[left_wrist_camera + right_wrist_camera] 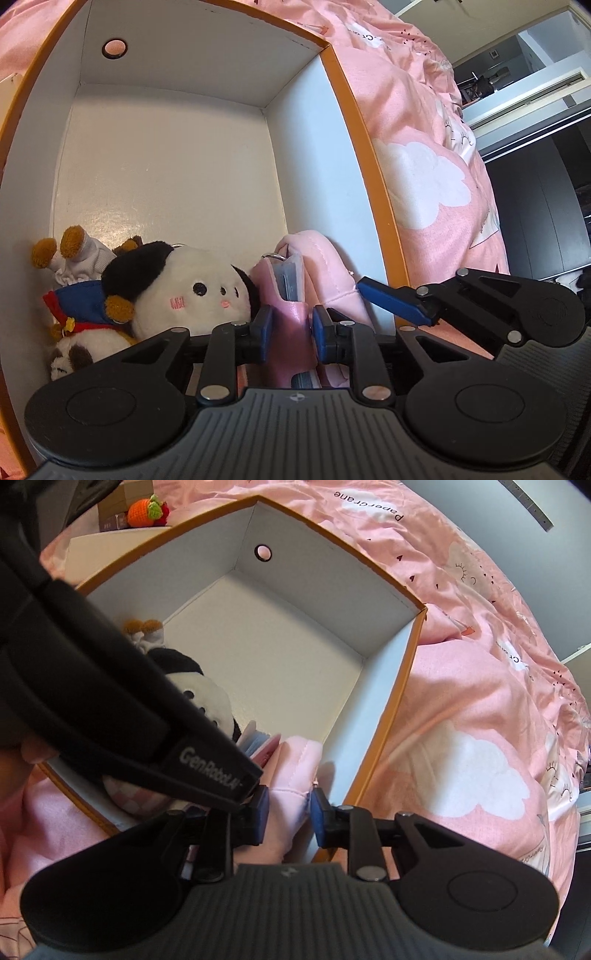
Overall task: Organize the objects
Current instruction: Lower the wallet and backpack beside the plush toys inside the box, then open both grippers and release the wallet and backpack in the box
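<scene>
An orange-rimmed white box (354,110) lies on the pink bed. Inside at the near left are a black-and-white plush (192,291) and a small doll with a blue cape (77,299). My left gripper (290,332) is shut on a pink card holder (291,310) standing in the box beside a pink plush pouch (332,266). My right gripper (286,814) is shut on the pink plush pouch (295,771) at the box's near edge (391,716). The left gripper's body (147,738) crosses the right wrist view and hides part of the plush (195,686).
The pink cloud-print bedspread (480,701) surrounds the box. An orange crochet fruit (146,509) sits on a small box at the far left. A dark doorway and wardrobe (546,206) lie to the right. The right gripper's finger (391,301) shows at the box's right wall.
</scene>
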Demonstrator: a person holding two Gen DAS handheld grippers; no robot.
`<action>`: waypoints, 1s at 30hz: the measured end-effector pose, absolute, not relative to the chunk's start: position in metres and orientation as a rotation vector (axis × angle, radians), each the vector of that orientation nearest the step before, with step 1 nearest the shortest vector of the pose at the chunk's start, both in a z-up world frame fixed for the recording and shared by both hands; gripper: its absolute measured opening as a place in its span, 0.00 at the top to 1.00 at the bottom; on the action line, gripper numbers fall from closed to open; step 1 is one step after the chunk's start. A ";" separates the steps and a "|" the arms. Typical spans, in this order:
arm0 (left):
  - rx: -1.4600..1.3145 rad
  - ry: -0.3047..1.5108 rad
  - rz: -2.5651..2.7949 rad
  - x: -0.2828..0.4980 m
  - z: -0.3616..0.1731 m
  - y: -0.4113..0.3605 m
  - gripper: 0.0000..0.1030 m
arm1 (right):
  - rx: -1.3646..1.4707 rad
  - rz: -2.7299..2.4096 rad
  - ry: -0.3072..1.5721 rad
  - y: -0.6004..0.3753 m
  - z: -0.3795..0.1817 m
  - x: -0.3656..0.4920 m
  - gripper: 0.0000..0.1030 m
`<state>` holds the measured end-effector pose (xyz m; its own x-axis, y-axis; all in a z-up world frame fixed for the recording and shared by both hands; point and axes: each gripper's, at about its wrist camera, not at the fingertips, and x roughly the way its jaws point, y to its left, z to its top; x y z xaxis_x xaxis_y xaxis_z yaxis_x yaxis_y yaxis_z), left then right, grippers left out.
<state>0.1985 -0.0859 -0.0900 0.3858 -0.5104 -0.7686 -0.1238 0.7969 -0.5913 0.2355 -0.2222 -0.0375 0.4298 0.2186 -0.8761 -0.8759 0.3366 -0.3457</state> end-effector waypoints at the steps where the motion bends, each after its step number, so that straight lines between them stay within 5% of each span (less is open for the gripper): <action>1: -0.642 1.167 -0.271 0.198 -0.090 -0.084 0.73 | -0.954 0.829 0.829 -0.223 -0.035 0.234 0.67; 15: -0.607 1.072 -0.296 0.183 -0.058 -0.060 0.68 | -0.743 0.869 0.899 -0.232 -0.003 0.224 0.76; 30: -0.516 1.024 -0.215 0.159 -0.050 -0.043 0.68 | -0.643 0.772 1.012 -0.203 -0.051 0.225 0.71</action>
<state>0.1594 -0.0428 -0.0501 0.5121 -0.4048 -0.7576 -0.0660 0.8608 -0.5046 0.2247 -0.2034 -0.0506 0.3186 0.2620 -0.9110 -0.8095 0.5753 -0.1176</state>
